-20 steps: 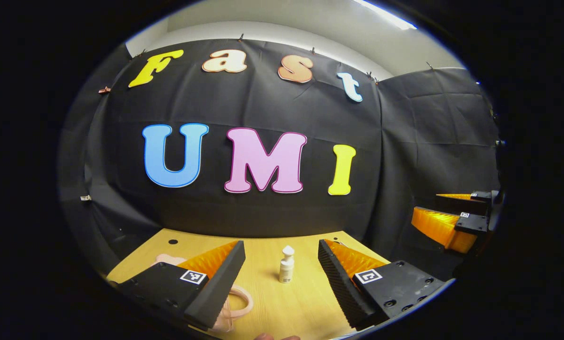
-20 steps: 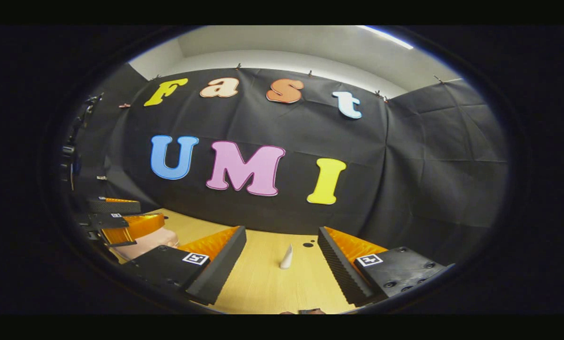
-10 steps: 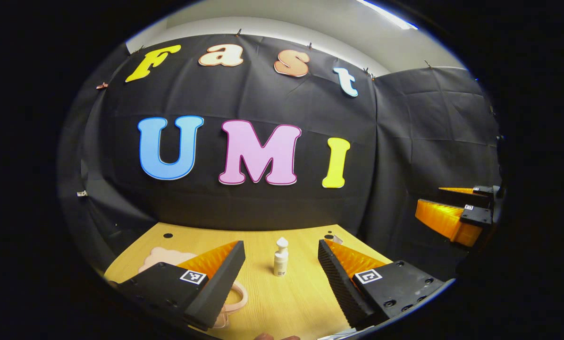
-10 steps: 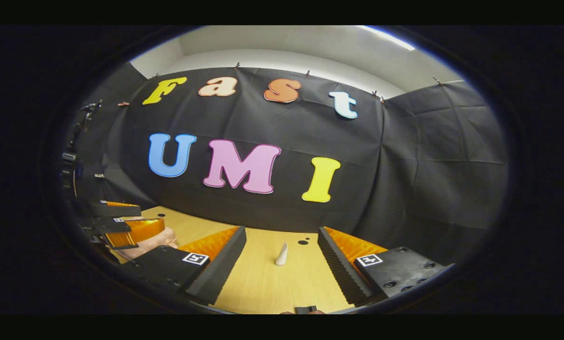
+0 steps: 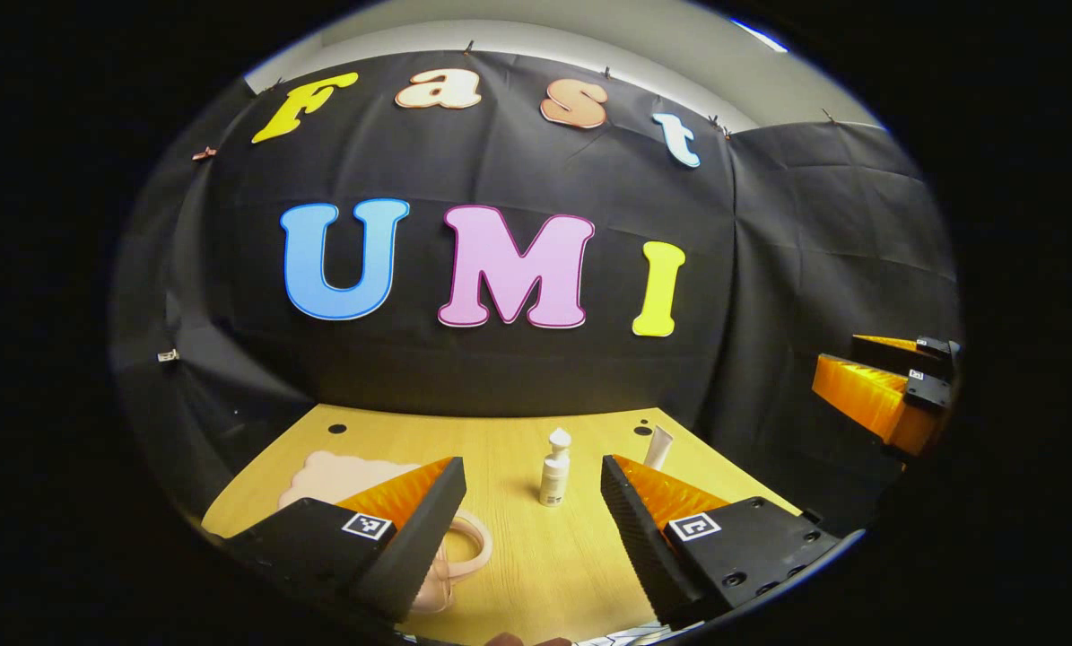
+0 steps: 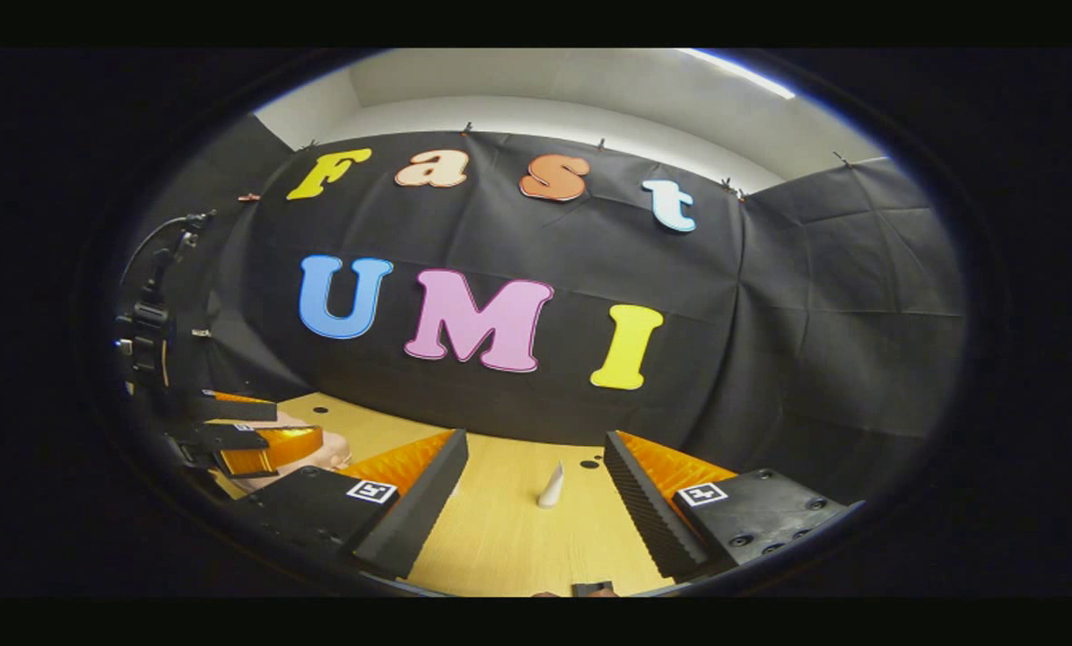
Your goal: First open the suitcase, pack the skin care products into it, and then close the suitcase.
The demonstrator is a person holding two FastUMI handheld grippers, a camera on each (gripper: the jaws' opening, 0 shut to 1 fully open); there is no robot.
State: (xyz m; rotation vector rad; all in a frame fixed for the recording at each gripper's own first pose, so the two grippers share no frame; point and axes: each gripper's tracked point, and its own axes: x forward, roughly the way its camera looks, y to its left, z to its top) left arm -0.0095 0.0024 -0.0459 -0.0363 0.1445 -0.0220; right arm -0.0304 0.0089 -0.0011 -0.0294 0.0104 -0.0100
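- Left gripper point(image 5: 533, 502): jaws wide apart, nothing between them, held over the near part of the table point(image 5: 553, 574).
- Right gripper point(image 6: 536, 498): also wide open and empty. In left gripper view you see it off at the far right point(image 5: 885, 395), up off the table.
- Suitcase point(image 5: 347, 471): pink, lies flat on the table just past and partly under your left finger point(image 5: 410, 529), handle loop toward you. Looks shut, so I'd say step 1 isn't done yet.
- In right gripper view the suitcase point(image 6: 316, 453) sits well left, right beside the left gripper point(image 6: 239, 431). Left is clearly nearer; use it for the opening.
- Bottle point(image 5: 553, 467): white pump type, upright, dead ahead btwn left fingers but farther out, apart from the suitcase.
- Tube point(image 6: 551, 485): white, stands upright, ahead btwn right fingers; also seen at the table's far right point(image 5: 658, 446).
- Key relation: the suitcase lies left of your left gripper's line, not ahead, so you'd likely need to swing left.
- Room: bare table btwn suitcase and bottle; tube is near the right edge, so mind a knock there.
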